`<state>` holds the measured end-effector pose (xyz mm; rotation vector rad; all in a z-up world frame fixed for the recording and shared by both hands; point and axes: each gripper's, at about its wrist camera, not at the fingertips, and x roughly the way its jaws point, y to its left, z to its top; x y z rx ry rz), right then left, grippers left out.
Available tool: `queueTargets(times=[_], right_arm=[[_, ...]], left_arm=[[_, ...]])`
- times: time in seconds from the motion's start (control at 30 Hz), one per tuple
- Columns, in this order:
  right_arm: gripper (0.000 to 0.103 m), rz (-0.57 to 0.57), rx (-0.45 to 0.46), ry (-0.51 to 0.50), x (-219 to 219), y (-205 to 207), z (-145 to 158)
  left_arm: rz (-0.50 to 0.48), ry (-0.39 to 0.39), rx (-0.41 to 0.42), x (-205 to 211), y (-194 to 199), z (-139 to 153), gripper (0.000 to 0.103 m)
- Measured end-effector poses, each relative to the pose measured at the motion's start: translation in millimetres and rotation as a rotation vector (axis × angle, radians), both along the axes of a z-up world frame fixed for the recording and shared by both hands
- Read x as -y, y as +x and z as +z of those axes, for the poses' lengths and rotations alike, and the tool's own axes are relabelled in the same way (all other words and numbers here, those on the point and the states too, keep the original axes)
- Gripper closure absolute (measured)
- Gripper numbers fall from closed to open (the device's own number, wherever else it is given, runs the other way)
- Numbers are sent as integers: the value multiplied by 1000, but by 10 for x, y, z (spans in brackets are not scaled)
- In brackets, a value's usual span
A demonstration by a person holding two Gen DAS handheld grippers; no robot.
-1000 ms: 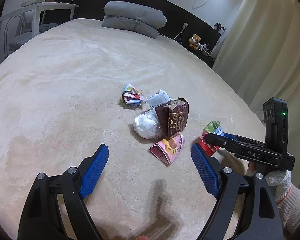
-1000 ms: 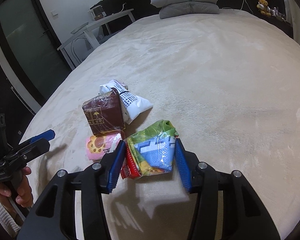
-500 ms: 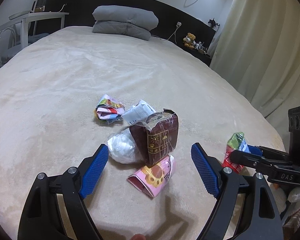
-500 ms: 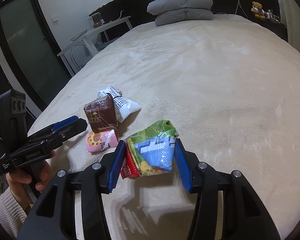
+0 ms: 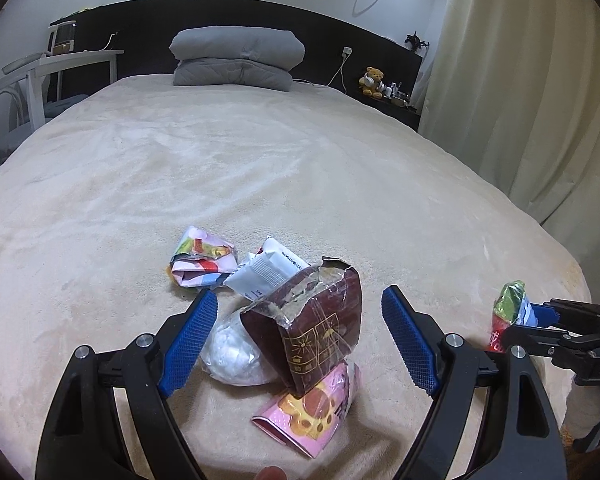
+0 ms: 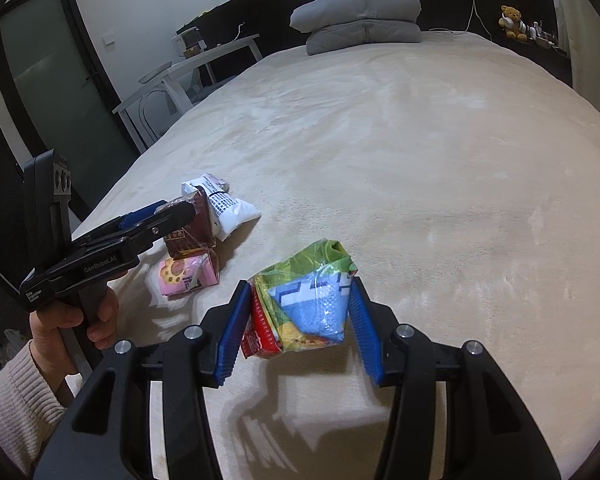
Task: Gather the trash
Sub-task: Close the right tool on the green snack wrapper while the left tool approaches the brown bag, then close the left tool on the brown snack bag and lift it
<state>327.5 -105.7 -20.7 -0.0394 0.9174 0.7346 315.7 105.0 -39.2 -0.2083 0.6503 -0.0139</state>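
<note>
**Trash heap on the bed, 1 wrapper already in hand**

While the torn maroon foil-lined packet (image 5: 316,328) stands on end in the middle of the heap, it leans on the crumpled white plastic bag (image 5: 230,354) and sits partly on the flat pink printed wrapper (image 5: 308,416), which probably keeps it upright. Behind them lie a white sachet with black print (image 5: 266,270) and a folded, glossy multicoloured wrapper (image 5: 200,262). All 5 pieces rest close together on the cream plush blanket of the bed (image 5: 260,168), whose soft nap gives under them.

Flanking the maroon packet and the white bag, the left gripper (image 5: 296,344) has its blue ribbed fingers (image 5: 188,338) spread wide and touching neither; judged from this, it is lining up to take the packet, the tallest and stiffest piece.

Off to the side, the right gripper (image 6: 296,328) is clamped on a crinkled green, blue and red plastic wrapper (image 6: 308,300), squeezed into a wedge and lifted clear of the blanket, so that piece counts as collected. No bin shows in either view.

Further out are a folded grey quilt (image 5: 236,58) at the dark headboard, a small teddy bear (image 5: 374,80) and pale curtains (image 5: 520,80).
</note>
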Motion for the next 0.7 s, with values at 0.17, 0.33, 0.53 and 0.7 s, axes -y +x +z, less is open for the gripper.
queueTargets(times=[0.17, 0.33, 0.53, 0.7], right_arm=[[53, 3, 4, 3, 9, 4, 9], [53, 5, 6, 6, 12, -12, 14], [53, 7, 7, 2, 25, -25, 18], [53, 3, 9, 2, 35, -31, 33]], left_arm=[[-12, 54, -20, 72, 70, -53, 39], [-9, 39, -4, 46, 51, -21, 67], [-33, 68, -4, 118, 8, 4, 67], [-38, 76, 8, 176, -51, 78, 69]])
